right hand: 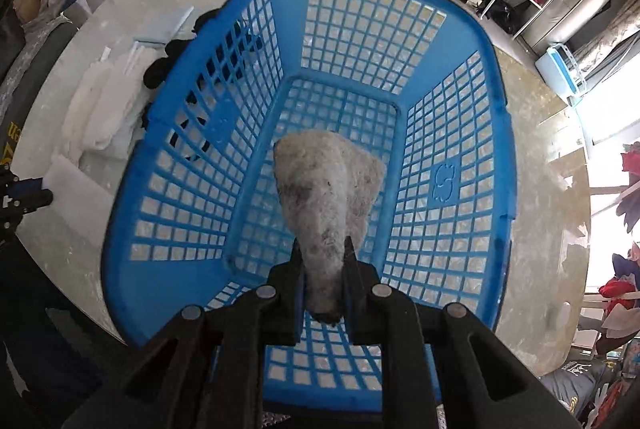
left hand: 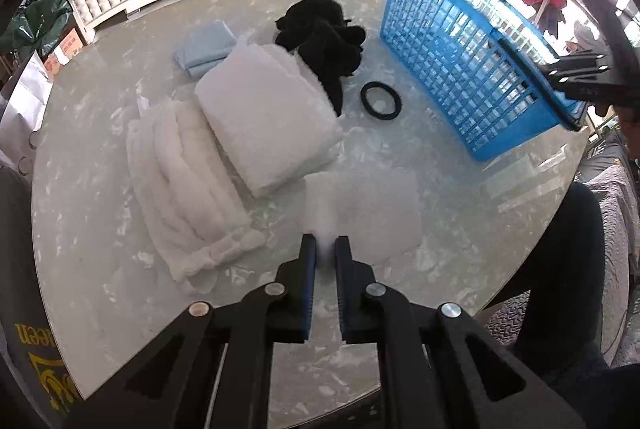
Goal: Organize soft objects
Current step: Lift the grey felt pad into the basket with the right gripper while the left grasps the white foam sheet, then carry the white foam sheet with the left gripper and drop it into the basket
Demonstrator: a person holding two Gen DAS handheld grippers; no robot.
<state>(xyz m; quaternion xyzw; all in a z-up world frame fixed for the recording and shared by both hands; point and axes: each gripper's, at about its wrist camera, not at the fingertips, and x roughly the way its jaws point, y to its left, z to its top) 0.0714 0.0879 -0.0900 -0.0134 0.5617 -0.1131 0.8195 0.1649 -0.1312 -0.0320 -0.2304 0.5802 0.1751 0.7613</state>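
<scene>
Right gripper (right hand: 323, 249) was clamped on grey fluffy pad (right hand: 328, 185) over blue basket (right hand: 496, 133); release was best made low, near centre. Left gripper (left hand: 325, 245) was pinched on white pad (left hand: 372, 217).

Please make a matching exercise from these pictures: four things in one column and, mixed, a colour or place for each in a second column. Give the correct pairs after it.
Things:
1. basket
2. rubber ring
3. fluffy pad held by the right gripper
4. folded cloth at the far side of the table

Descriptions:
A. black, lying flat beside the basket
B. light blue
C. hanging over the basket floor
D. bright blue plastic grid

Pairs: 1-D, 2-A, 3-C, 4-B
</scene>
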